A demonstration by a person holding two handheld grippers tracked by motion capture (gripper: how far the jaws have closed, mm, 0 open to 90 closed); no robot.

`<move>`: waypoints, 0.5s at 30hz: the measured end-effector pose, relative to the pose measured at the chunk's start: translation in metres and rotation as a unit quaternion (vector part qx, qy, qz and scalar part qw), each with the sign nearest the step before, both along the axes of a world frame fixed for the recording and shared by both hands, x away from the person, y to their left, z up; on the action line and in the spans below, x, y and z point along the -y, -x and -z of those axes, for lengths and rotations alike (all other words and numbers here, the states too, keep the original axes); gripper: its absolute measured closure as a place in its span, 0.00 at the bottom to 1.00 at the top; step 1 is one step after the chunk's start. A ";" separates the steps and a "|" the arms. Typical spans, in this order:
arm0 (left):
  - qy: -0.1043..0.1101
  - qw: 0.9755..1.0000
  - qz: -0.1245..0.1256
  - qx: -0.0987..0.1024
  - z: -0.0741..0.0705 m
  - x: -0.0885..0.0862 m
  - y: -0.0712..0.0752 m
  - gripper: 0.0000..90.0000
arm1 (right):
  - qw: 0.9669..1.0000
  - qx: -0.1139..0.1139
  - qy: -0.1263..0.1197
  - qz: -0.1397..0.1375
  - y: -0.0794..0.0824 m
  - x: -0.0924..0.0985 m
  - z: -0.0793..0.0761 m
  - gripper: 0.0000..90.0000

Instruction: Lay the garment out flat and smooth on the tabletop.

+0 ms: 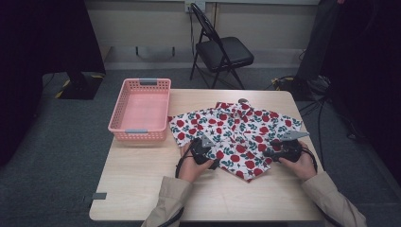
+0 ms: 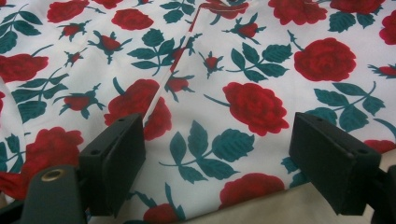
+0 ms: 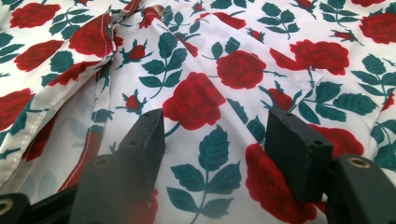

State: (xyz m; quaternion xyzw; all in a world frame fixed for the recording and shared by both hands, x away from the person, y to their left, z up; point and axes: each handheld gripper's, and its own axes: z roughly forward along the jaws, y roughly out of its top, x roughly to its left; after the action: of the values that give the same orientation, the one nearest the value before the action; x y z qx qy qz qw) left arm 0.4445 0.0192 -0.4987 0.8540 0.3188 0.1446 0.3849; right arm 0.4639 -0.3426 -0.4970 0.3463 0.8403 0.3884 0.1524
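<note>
Currently the shirt [image 1: 236,132] lies flat on the desk [image 1: 142,179], collar away from the person, long axis running front to back. Left gripper [image 1: 208,152] and right gripper [image 1: 274,150] both stand spread over its hem, pinching nothing.

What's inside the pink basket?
Nothing visible inside the pink basket: in the high view its floor shows bare. The strip just behind its near wall is hidden. The rose-print shirt lies on the table beside it.
</note>
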 end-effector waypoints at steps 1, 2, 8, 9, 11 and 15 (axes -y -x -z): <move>0.001 1.000 0.000 0.000 0.000 0.000 -0.003 0.20 | 1.000 0.001 0.000 0.000 -0.003 0.000 0.000 0.41; 0.001 1.000 -0.001 0.000 0.000 0.000 -0.005 0.20 | 1.000 0.001 0.001 -0.001 -0.005 0.001 0.000 0.42; 0.000 1.000 0.001 0.002 0.000 0.001 -0.007 0.20 | 1.000 0.003 0.003 -0.002 -0.009 0.001 0.000 0.41; 0.000 1.000 0.001 0.002 0.000 0.001 -0.007 0.20 | 1.000 0.002 0.003 -0.002 -0.009 0.001 0.000 0.41; 0.000 1.000 0.001 0.002 0.000 0.001 -0.007 0.20 | 1.000 0.003 0.003 -0.001 -0.009 0.001 0.000 0.41; 0.000 1.000 0.001 0.002 0.000 0.001 -0.007 0.20 | 1.000 0.011 0.012 0.000 -0.008 -0.004 -0.004 0.39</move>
State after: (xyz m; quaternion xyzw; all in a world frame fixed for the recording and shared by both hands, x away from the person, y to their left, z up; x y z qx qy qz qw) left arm 0.4519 0.0186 -0.4988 0.8540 0.3176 0.1459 0.3854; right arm 0.4717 -0.3391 -0.4932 0.3402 0.8433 0.3817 0.1656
